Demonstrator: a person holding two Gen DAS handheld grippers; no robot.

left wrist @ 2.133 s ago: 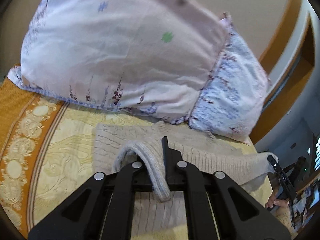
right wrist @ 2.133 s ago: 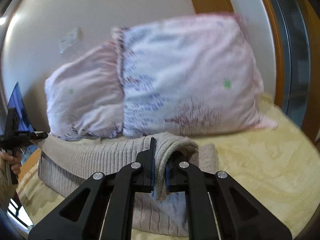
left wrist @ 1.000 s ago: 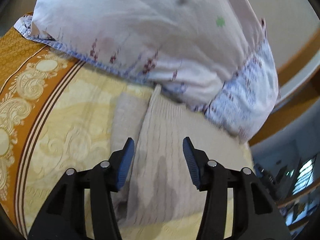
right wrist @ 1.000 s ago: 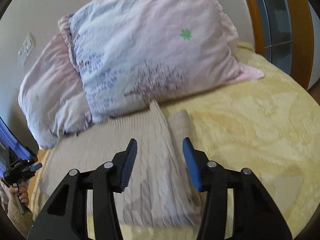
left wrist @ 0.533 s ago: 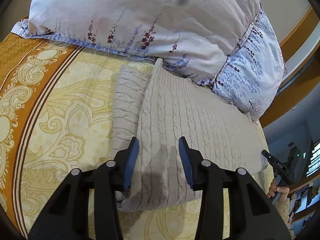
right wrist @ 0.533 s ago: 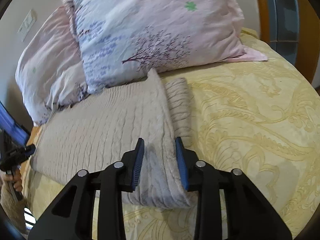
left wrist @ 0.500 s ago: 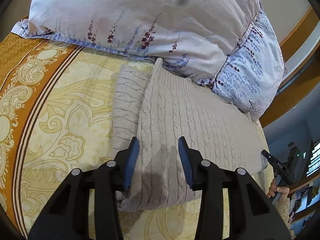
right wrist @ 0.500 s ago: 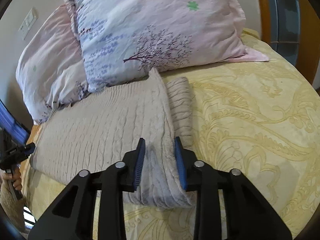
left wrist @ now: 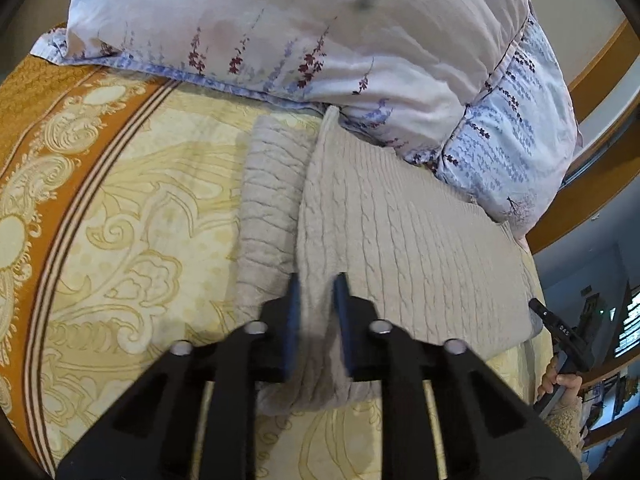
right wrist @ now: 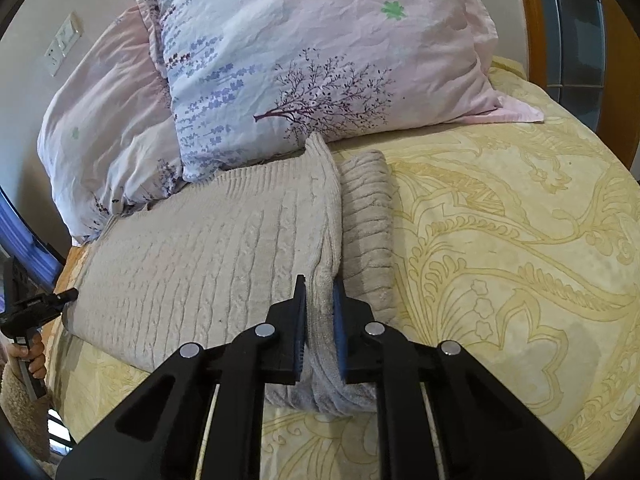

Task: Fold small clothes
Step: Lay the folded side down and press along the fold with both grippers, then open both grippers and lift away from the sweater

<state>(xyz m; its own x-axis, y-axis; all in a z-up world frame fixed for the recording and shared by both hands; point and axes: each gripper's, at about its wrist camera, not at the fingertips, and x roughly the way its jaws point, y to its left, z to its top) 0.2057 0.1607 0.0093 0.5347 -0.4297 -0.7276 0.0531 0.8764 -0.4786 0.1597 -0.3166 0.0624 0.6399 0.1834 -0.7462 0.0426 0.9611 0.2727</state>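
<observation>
Beige cable-knit sweater (left wrist: 400,248) lying partly folded across the bed (left wrist: 132,240), far edge touching the pillows (left wrist: 300,32); sleeves seemingly tucked beneath the body, so a fold or two judged done and a closing fold left. Left gripper (left wrist: 316,292) closing, pinching the near left corner's doubled edge; right gripper (right wrist: 320,292) clamped onto the near right corner. A second ago both sets of jaws gaping above flat knit; since then narrowed onto bunched fabric, left one lowered to the cloth.
</observation>
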